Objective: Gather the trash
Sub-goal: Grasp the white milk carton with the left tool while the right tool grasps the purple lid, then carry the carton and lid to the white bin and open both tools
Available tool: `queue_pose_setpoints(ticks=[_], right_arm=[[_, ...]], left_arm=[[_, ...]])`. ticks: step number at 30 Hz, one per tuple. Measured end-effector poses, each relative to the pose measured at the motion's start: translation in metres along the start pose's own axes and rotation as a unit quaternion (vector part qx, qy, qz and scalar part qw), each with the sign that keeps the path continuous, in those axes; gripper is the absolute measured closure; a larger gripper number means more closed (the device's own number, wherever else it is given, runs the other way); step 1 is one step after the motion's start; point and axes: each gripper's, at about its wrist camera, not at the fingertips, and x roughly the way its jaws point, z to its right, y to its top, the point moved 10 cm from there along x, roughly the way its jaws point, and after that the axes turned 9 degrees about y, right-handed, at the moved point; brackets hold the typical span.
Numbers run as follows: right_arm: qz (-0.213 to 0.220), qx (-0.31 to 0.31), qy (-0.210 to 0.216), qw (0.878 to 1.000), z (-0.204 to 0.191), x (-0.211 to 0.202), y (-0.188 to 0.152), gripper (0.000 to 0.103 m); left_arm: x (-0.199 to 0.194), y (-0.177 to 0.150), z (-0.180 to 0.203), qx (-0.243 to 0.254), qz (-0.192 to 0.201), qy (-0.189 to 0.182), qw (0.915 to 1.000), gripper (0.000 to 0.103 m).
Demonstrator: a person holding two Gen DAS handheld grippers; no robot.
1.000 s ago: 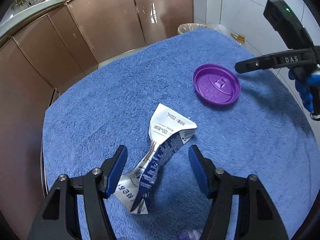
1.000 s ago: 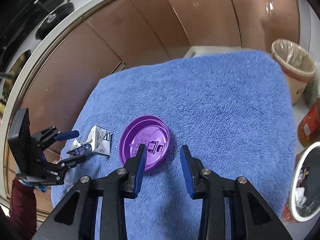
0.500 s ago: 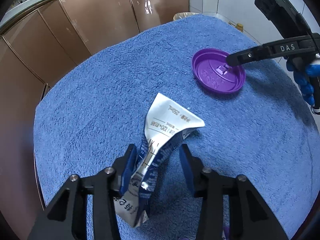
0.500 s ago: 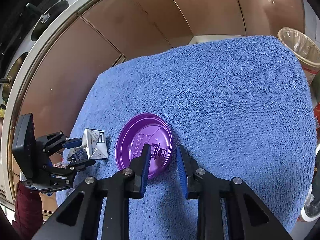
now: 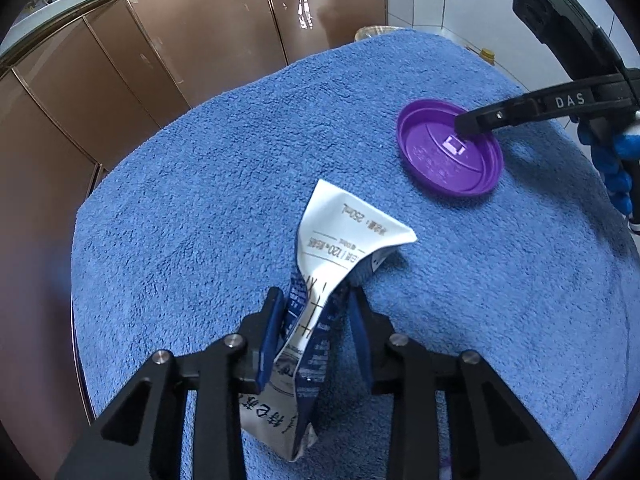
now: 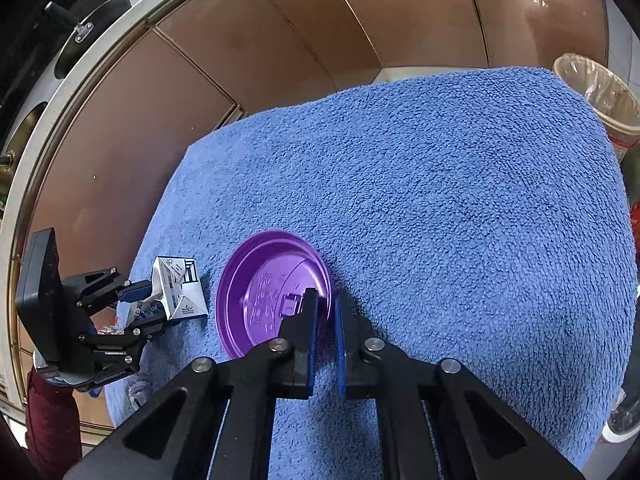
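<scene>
Closest to the left wrist camera, the left gripper [image 5: 316, 320] is clamped on a crushed milk carton [image 5: 320, 280], its blue-padded fingers [image 5: 272, 328] pressing the creased waist of the carton from both sides. The carton is white and dark blue printed card, folded flat and twisted, with its wider white end fanning out toward the purple lid [image 5: 450, 146] and its crumpled tail hanging back between the black arms. It lies on the blue towel [image 5: 200, 208] (a thick, nubbly terry cloth that covers the whole rounded tabletop), a little short of the lid.

Nearest the right wrist camera, the right gripper [image 6: 325, 320] is pinched on the lid's rim [image 6: 272, 292], one finger [image 6: 310, 320] inside the dish and the other outside. The lid is a round, shallow, glossy plastic disc with a raised rim and a small square tab moulded near its middle. It rests on the towel just beside the carton.

Beyond the lid, the towel's far edge meets glossy brown cabinet doors [image 5: 200, 32] with thin brass-coloured trim. A bin [image 6: 600, 96] lined with a pale plastic bag stands past the towel's far corner, well apart from the lid.
</scene>
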Motion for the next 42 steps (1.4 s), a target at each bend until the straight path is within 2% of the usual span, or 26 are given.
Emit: queue_pose_setpoints(ticks=[13,25,34,38,42], right_arm=[[0.044,-0.011,0.008,0.999,-0.004,-0.047,-0.006,0.099],[0.09,-0.006,0.014,0.996,-0.001,-0.11,-0.027,0.099],[0.137,0.008,-0.004,0.991,0.025,-0.179,-0.045,0.099],[0.158,0.015,-0.025,0.987,0.047,-0.211,-0.055,0.099],[0.178,0.02,-0.066,0.982,0.08,-0.247,-0.064,0.099]], left_arm=[[-0.036,0.007,-0.005,-0.034,0.033,0.018,0.9987,0.074],[-0.085,0.028,0.024,-0.052,0.073,0.013,0.9959,0.075],[-0.123,0.058,0.072,-0.039,0.099,-0.001,0.9943,0.075],[-0.133,0.083,0.105,-0.032,0.113,-0.019,0.9929,0.075],[-0.135,0.112,0.15,-0.024,0.124,-0.048,0.9909,0.075]])
